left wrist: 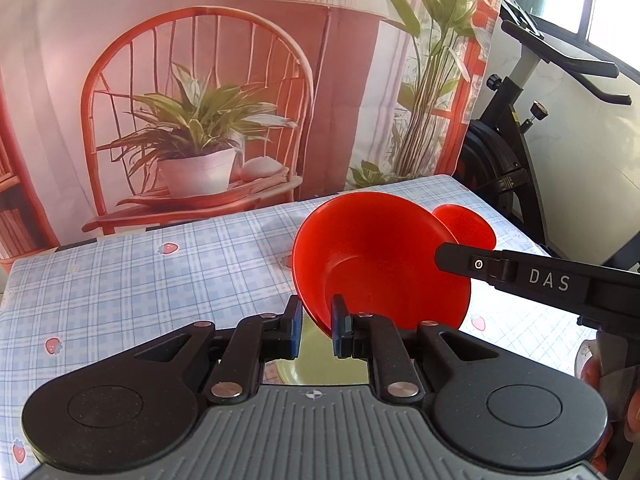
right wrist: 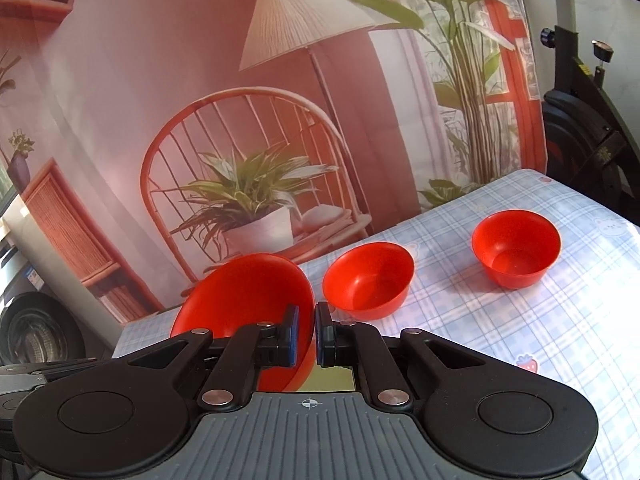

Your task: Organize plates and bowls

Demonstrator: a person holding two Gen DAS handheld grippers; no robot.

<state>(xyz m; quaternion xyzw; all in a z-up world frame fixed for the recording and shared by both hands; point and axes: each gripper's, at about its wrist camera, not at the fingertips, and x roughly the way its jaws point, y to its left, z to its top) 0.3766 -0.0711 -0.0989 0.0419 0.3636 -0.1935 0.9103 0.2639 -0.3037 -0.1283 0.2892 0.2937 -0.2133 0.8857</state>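
Between each jaws, red bowl (left wrist: 380,256) rim.

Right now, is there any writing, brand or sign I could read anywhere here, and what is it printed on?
"DAS": white letters on the black right gripper reaching in beside the red bowl.
A small round power-style symbol sits on that same arm, left of the letters.
Car plate at the far left: too small and blurred to read.
Yellow sticker on the exercise bike: unreadable.
The tablecloth shows only strawberries and bear drawings, no words.
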